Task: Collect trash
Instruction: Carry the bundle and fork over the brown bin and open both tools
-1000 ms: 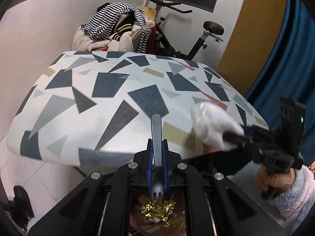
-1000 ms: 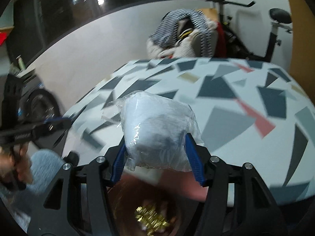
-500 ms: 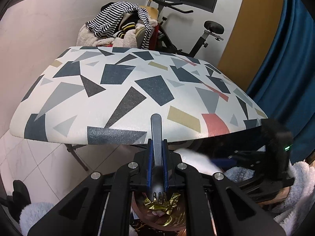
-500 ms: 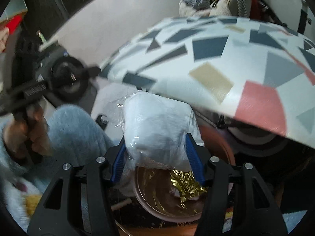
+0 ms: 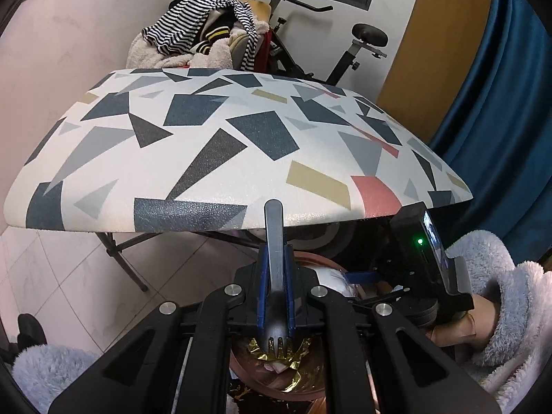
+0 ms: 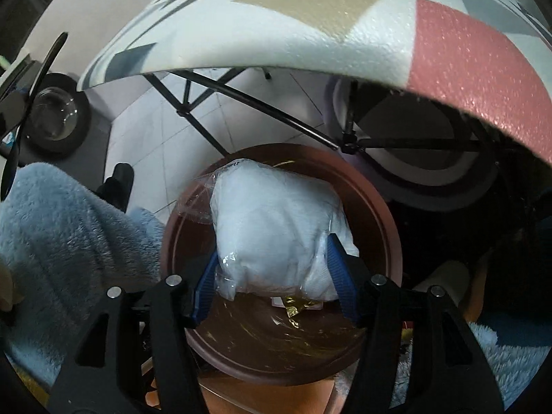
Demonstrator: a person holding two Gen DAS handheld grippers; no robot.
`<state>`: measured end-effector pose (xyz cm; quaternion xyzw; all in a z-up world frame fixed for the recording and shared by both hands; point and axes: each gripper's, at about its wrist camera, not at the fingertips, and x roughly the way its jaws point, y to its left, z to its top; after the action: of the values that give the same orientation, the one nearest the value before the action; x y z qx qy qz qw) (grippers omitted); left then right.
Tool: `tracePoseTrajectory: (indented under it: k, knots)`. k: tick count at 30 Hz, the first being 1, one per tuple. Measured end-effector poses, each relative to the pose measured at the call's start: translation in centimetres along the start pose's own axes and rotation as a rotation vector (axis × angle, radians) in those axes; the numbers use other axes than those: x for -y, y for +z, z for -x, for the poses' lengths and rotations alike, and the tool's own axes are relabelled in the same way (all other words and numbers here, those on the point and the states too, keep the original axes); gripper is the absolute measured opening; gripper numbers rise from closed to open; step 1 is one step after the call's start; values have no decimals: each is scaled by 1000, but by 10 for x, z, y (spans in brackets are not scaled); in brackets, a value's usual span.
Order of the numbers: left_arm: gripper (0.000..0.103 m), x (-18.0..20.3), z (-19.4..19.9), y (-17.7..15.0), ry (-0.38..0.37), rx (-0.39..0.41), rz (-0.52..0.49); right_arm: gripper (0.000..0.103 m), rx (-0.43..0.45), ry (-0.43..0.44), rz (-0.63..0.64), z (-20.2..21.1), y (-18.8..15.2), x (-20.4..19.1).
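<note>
Under the near edge of the patterned worktop (image 5: 220, 158) sits a brown round bin (image 6: 376, 207), and both claws are hanging right over it. On the left side, the left claw (image 5: 276, 296) is pinching a black plastic fork (image 5: 274, 241) tight between its blue pads, handle pointing forward toward the worktop edge, tines back toward the camera. Right below those tines there's crumpled gold foil (image 5: 293, 353) already lying in the bin. Moving right in that same view, the right claw (image 5: 365, 277) pokes in from the side, gripped by a hand (image 5: 483, 324) in a fluffy pale sleeve.

From the right wrist view, a fuzzy light-blue sleeve (image 6: 69, 234) fills the left part. In the middle, the right claw (image 6: 276, 276) is squeezing a white wad wrapped in clear plastic (image 6: 276, 231), which hangs over the bin's opening, not touching the bottom as far as I can tell. A scrap of the gold foil (image 6: 293, 305) peeks out under it. Behind the bin, black folding legs (image 6: 241, 93) hold up the worktop, on a tiled floor (image 6: 145, 120).
</note>
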<state>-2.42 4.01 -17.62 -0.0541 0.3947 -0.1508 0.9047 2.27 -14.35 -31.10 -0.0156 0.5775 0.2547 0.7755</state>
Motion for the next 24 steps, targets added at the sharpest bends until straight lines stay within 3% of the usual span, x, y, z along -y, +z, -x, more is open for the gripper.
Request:
tracePoseTrajectory:
  k: [3,8,13,19,24]
  knots:
    - [9,-1,0,-2,-7,-2,6,69,1,8,-12,1,1,1]
    - [9,0,-2,-6,-18,-8,12,85,56,4,-33,15,7,17]
    - [9,0,-7,-8,-31,-23,22,93,230,6,-11,58,3,12]
    - [9,2,-19,-11,-46,-67,22,96,452,-29,4,108,-2,12]
    - [9,10,-41,-15,-44,-146,-7,96,537,-74,-36,126,1,18]
